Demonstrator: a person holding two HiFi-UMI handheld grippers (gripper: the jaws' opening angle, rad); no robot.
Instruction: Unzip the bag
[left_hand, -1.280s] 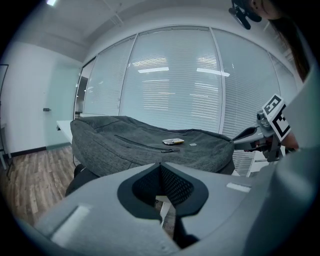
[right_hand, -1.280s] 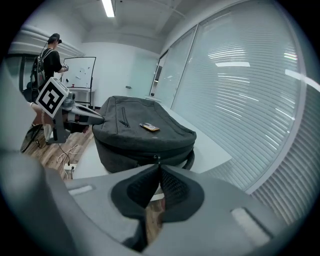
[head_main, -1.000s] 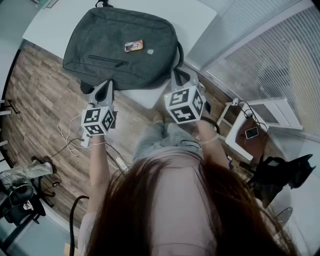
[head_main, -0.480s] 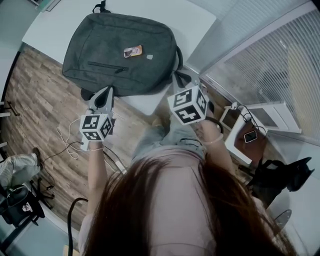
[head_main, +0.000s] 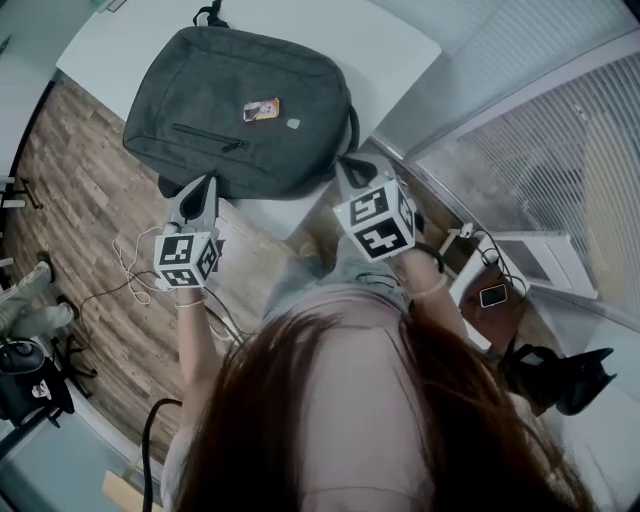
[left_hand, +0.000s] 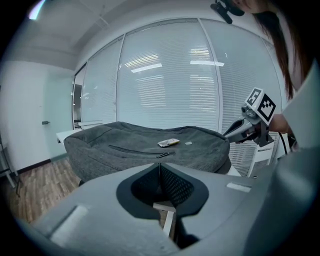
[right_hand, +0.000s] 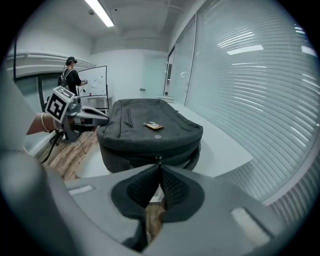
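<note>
The bag (head_main: 240, 110) lies flat on the white table (head_main: 400, 50). It's dark grey and sits near the table edge on my side. A small orange tag (head_main: 262, 109) sits on top of it. A short pocket zip (head_main: 205, 137) runs beside the tag and looks shut.

My L gripper (left_hand: 160, 164) is closed, tips together, w/ nothing btw them. It's near the bag's left corner on my side, out past the table edge, over the wood floor (head_main: 70, 190). It looks apart from the bag.

My R gripper (right_hand: 160, 164) is closed too, tips together. It's right up at the bag's right corner on my side, by the black strap (head_main: 353, 112). A tiny dark bit shows just at its tips, against the bag's side. Can't tell what it is, or if the tips pinch it.

White wires (head_main: 135, 262) lie on the floor by my L gripper. Far back in the room a person (right_hand: 71, 75) stands by a board.
</note>
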